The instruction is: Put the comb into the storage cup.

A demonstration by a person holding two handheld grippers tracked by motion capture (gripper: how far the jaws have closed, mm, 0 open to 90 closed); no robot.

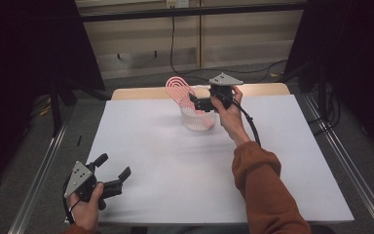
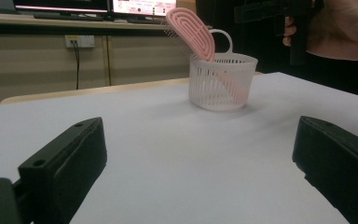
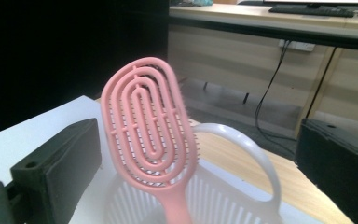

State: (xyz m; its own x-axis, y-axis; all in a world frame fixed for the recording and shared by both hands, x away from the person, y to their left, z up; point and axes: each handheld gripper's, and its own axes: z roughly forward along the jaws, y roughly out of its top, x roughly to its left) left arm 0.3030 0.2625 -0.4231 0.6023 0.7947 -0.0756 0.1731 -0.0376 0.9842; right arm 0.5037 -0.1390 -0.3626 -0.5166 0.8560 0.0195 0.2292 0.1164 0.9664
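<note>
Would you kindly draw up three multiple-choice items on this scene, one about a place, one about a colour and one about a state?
1. Where is the hairbrush?
A. Flat on the table
B. Standing in the white basket, head leaning out over the rim
C. Between the left gripper's jaws

2. What colour is the hairbrush?
A. Pink
B. Blue
C. Black

3. How do the jaws of the right gripper stand?
A. Shut on the brush handle
C. Shut on the basket's handle
B. Open, touching nothing

Answers:
1 B: the left gripper view shows its handle inside the basket and its head above the rim.
2 A: all three views show it pink.
3 B: the right gripper view shows both jaws wide apart on either side of the brush, clear of it.
</note>
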